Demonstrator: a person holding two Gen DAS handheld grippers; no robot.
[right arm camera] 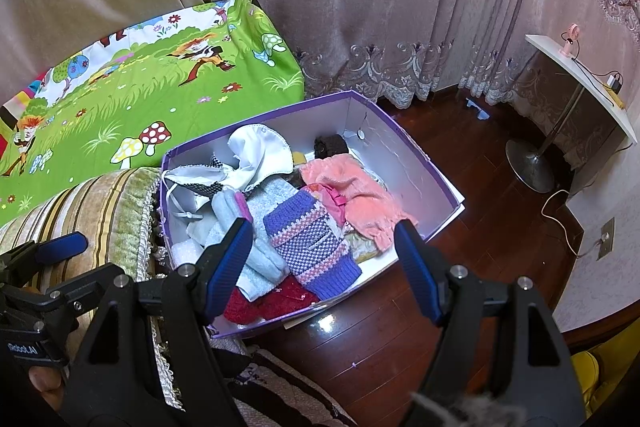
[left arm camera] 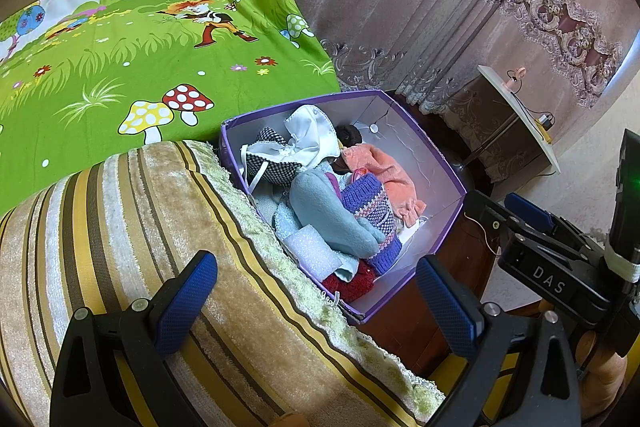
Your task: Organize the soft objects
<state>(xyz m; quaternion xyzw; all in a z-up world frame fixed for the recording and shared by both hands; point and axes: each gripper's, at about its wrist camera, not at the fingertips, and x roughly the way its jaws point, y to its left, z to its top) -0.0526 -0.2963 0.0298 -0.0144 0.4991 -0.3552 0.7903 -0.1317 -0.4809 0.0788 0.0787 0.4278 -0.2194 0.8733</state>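
Purple-rimmed white cardboard box (right arm camera: 420,163) already full w/ soft knits, e.g. blue-pink striped knit piece (right arm camera: 312,243). Both tools, left (left arm camera: 316,303) & right (right arm camera: 324,263), released above the box, nothing grasped. Little looks left.

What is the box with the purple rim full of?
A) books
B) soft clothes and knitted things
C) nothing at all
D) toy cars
B: the box holds a heap of soft things, such as a purple knitted piece and a pink fuzzy cloth.
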